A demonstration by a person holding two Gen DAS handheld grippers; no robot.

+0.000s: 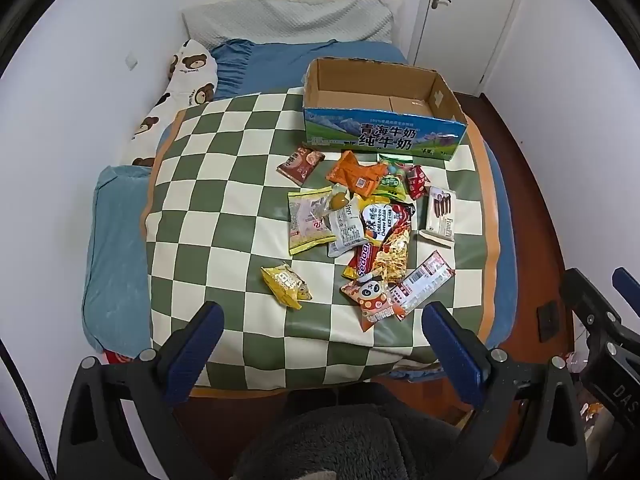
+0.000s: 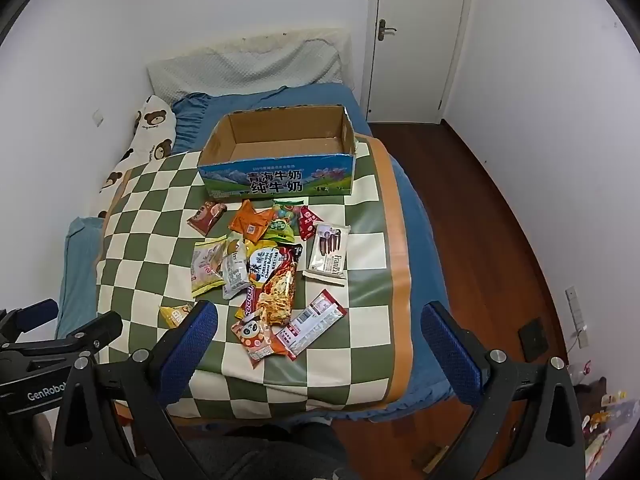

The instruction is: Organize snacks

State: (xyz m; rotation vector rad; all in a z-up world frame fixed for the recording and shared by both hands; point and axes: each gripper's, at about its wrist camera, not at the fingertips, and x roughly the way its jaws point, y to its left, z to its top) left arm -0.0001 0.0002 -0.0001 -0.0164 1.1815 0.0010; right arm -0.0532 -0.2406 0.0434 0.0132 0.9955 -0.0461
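Nothing is sorted yet, I'd judge; the snack packets (image 1: pixel 360 224) lie heaped on the checkered mat (image 1: pixel 224 184) on the bed, just before the empty milk carton box (image 1: pixel 384 136); left gripper (image 1: pixel 320 328) and right gripper (image 2: pixel 320 328) hover above with jaws spread wide, grasping nothing.

A home bedroom is showing here: a blue-sheeted bed (image 2: pixel 404 208) is lying against white walls, a bear-print pillow (image 2: pixel 154 128) at its head, a white door (image 2: pixel 416 40) standing beyond it.
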